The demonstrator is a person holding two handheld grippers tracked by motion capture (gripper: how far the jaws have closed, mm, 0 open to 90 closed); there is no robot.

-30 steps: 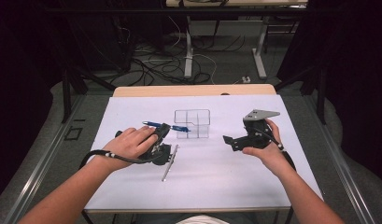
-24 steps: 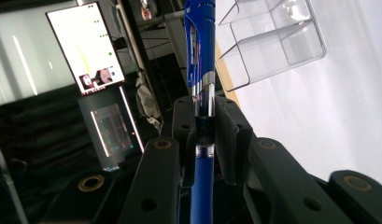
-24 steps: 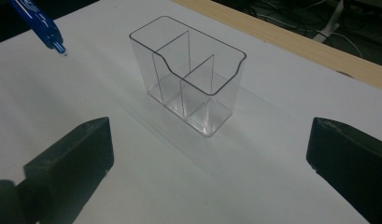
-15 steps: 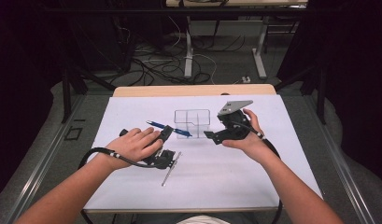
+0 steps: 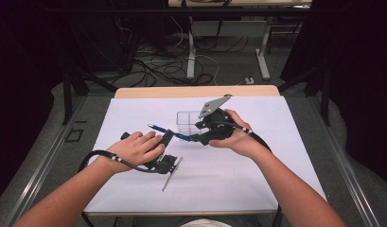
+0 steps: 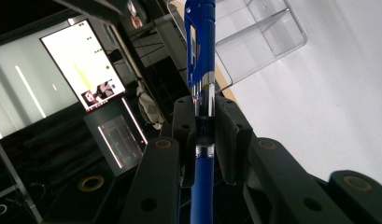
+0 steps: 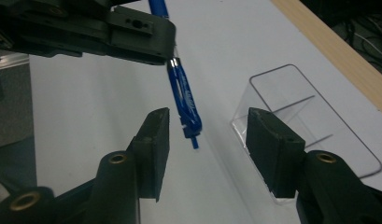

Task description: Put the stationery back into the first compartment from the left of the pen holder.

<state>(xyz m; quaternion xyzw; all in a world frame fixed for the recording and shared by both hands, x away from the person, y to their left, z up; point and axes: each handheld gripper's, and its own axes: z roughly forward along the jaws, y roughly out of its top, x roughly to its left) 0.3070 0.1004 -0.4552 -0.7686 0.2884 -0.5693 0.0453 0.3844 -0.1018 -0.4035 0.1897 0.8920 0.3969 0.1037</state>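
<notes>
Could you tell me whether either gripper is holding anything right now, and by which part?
The left gripper is clamped on the blue pen at its silver band, mid-barrel. The right gripper is open, holding nothing, with the pen's clip end between its jaws.

No readable text anywhere (pale print on blue pen [image 7: 184,95] barrel too blurred to read).

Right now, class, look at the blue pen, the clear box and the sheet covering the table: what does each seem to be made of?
Blue pen: glossy blue plastic with a shiny chrome-like band, probably metal or plated; it mirrors light.
Clear box: transparent hard plastic, likely acrylic; the sheet shows through its walls and dividers.
White sheet: matte, smooth, paper-like or thin plastic; a pale wooden table edge shows beyond it.
</notes>
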